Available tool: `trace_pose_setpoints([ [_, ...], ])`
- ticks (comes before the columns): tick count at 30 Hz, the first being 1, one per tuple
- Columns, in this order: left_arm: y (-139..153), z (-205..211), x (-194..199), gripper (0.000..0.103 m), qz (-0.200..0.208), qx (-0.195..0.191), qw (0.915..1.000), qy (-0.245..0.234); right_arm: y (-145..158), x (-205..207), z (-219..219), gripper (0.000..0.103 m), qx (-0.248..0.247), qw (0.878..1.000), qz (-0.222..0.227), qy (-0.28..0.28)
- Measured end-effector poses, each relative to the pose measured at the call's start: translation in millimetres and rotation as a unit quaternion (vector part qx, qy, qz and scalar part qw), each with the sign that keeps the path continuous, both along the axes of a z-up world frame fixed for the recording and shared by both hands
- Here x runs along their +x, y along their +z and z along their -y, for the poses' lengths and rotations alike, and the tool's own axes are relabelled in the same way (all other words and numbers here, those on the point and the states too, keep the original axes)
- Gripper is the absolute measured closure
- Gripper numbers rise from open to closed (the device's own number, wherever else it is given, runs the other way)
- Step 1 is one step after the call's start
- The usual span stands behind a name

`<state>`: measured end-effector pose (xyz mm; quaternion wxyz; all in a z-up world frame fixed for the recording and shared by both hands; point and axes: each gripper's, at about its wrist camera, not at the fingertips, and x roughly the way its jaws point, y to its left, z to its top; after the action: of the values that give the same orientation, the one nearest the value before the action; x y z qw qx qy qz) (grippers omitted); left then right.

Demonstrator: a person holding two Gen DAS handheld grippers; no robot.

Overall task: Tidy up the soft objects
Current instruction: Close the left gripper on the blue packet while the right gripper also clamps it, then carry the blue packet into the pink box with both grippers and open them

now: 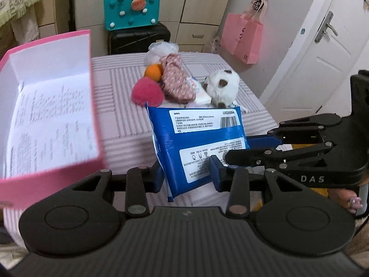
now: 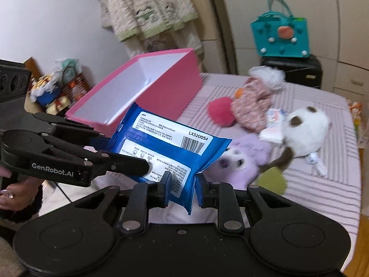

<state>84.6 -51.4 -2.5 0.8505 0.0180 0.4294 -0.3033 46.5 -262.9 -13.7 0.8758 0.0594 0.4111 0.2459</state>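
A blue wipes pack [image 1: 196,143] with white labels hangs over the striped bed, held from both sides. My left gripper [image 1: 188,177] is shut on its lower edge, blue pads on either side. My right gripper [image 2: 183,191] is shut on the pack [image 2: 166,147] at its near corner. Each gripper shows in the other's view: the right gripper [image 1: 253,147] and the left gripper [image 2: 147,168]. An open pink box [image 1: 46,106] [image 2: 147,85] sits left of the pack. Behind it lie a pink pompom [image 1: 147,91], floral cloth [image 1: 177,80] and a white plush [image 1: 221,85].
More soft things lie on the bed [image 2: 322,184]: a purple plush [image 2: 242,161] and a green ball [image 2: 272,180]. A teal bag [image 1: 131,9] stands on a black suitcase [image 1: 138,38]. A pink paper bag [image 1: 242,39] hangs by the white door [image 1: 322,57]. A hand [image 2: 13,194] holds the left gripper.
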Motion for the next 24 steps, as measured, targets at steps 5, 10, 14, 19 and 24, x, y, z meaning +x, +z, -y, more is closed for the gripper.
trace_pose_setpoints([
  [5, 5, -26, -16, 0.064, -0.017, 0.006, 0.9998, 0.012, 5, -5, -23, 0.076, 0.005, 0.999, -0.016, 0.035],
  [10, 16, -53, -23, 0.064, -0.033, 0.013, 0.9991, 0.023, 19, -3, -51, 0.076, 0.001, 0.998, -0.015, 0.067],
  [14, 26, -74, -19, 0.063, -0.045, 0.011, 0.9985, 0.028, 34, 5, -72, 0.076, -0.014, 0.997, 0.001, 0.079],
  [19, 52, -91, -9, 0.063, -0.042, 0.011, 0.9990, 0.007, 60, 21, -93, 0.076, -0.012, 0.997, 0.045, 0.066],
  [24, 72, -107, 13, 0.062, 0.006, 0.014, 0.9999, 0.007, 77, 48, -113, 0.076, -0.021, 0.994, 0.091, 0.052],
])
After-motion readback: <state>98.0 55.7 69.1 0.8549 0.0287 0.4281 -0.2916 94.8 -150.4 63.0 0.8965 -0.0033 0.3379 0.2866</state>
